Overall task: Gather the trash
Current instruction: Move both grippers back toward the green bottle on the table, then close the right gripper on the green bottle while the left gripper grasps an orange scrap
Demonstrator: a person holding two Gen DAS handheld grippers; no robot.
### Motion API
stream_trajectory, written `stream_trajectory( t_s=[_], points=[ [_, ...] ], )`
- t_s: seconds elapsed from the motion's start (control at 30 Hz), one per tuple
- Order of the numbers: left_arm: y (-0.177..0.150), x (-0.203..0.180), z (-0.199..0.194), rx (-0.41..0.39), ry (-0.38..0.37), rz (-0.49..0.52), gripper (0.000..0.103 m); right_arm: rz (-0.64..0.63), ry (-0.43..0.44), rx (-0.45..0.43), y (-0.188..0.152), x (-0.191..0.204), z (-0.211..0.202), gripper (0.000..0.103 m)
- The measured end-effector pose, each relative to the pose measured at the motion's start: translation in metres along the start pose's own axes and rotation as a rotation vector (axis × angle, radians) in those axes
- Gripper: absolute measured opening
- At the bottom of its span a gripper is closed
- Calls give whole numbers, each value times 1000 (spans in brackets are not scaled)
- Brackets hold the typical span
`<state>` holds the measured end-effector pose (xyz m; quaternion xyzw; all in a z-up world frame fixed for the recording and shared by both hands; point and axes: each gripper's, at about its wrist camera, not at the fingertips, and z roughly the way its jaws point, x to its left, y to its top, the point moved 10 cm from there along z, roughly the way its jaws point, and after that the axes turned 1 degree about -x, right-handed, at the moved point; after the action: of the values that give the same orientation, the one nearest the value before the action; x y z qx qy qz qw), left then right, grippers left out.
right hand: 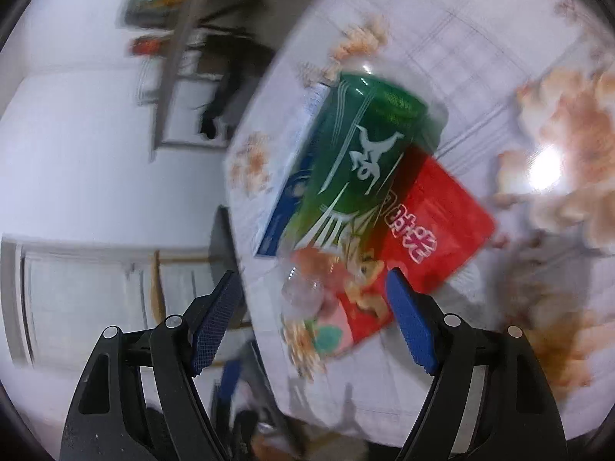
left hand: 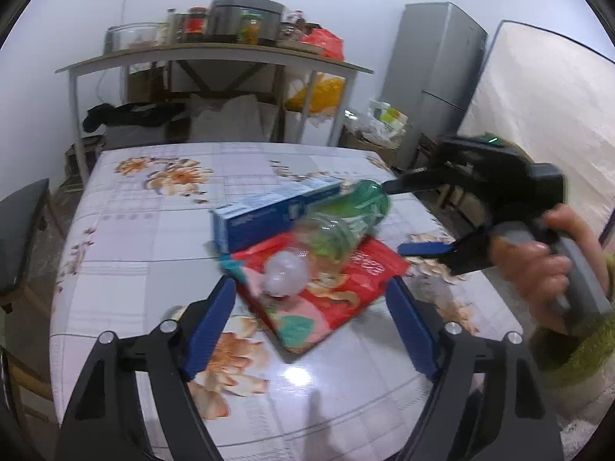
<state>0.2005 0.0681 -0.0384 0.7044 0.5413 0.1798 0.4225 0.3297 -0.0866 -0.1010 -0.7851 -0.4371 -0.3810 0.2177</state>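
Note:
A green plastic bottle (left hand: 346,223) with a clear neck and whitish cap (left hand: 286,272) lies across a red snack bag (left hand: 326,292) and a blue box (left hand: 269,217) on the flowered table (left hand: 153,246). My left gripper (left hand: 311,299) is open, its blue pads either side of the bag's near end. My right gripper (left hand: 396,217) shows in the left wrist view, open, just right of the bottle. In the blurred, tilted right wrist view the bottle (right hand: 361,161), bag (right hand: 426,223) and box (right hand: 288,199) lie just ahead of my open right gripper (right hand: 313,292).
A dark chair (left hand: 23,238) stands at the table's left edge. Behind the table is a shelf table (left hand: 215,57) loaded with jars and an appliance. A grey fridge (left hand: 434,77) and a mattress (left hand: 538,115) stand at the right.

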Motion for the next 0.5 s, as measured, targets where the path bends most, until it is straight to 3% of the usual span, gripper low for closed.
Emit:
stream_trajectory(
  t_s=[0.27, 0.5],
  points=[
    [-12, 33, 13, 38, -25, -99, 53, 153, -129, -37, 20, -17, 45, 74],
    [-25, 41, 29, 99, -68, -171, 34, 169, -85, -65, 21, -13, 52, 58]
  ],
)
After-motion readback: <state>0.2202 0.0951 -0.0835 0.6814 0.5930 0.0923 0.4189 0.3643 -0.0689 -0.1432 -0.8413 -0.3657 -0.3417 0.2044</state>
